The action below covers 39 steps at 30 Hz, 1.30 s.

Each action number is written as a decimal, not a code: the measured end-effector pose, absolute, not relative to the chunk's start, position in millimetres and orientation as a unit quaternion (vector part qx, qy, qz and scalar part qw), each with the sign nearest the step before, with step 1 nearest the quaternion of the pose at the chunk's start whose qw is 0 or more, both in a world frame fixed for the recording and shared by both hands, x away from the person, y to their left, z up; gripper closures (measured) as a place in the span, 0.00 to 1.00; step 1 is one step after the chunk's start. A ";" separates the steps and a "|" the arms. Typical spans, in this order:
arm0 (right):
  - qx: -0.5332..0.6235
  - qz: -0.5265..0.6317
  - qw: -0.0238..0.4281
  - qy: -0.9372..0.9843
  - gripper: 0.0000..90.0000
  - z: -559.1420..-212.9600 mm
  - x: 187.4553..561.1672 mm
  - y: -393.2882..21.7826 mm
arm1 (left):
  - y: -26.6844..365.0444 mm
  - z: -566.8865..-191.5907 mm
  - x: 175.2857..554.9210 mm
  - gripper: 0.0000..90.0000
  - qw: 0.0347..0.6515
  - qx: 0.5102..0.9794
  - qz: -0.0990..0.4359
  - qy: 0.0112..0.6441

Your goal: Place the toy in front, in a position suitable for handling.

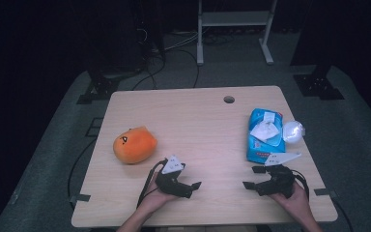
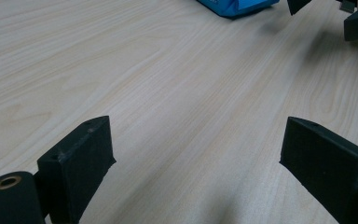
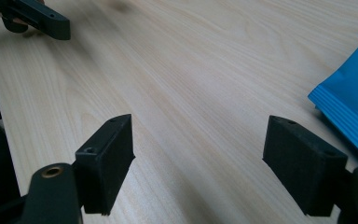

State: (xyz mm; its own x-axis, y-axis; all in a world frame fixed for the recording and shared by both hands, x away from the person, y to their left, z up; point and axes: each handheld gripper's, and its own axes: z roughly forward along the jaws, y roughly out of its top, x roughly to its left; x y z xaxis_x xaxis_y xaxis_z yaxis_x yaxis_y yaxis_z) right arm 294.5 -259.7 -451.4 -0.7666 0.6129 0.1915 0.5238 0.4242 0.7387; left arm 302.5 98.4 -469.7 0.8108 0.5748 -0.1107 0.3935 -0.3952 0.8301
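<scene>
1. Grippers rest low over the near edge of the table [image 1: 193, 111]: your left gripper [image 1: 196, 184] and right gripper [image 1: 247, 185] point at each other, both with jaws spread wide and nothing between them.
2. Judging by that, you are at the start, before any reach. The blue wipes pack [image 1: 264, 135] lies just beyond your right gripper, not touched; the orange plush toy [image 1: 134, 144] sits just beyond your left one, apart from it.
3. Your next move calls for choosing one: swing the right gripper toward the pack's near end, keeping the jaws wide enough to straddle it.
4. From above you see the plush toy and a white round thing [image 1: 293, 131] against the pack's far side.
5. Your right gripper view shows the pack's blue corner [image 3: 354, 100] beside its jaw.
</scene>
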 end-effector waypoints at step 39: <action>0.343 0.417 0.054 0.840 0.26 -450.3 293.6 -259.8 | 206.9 -385.4 345.6 0.10 0.516 0.735 0.280 0.339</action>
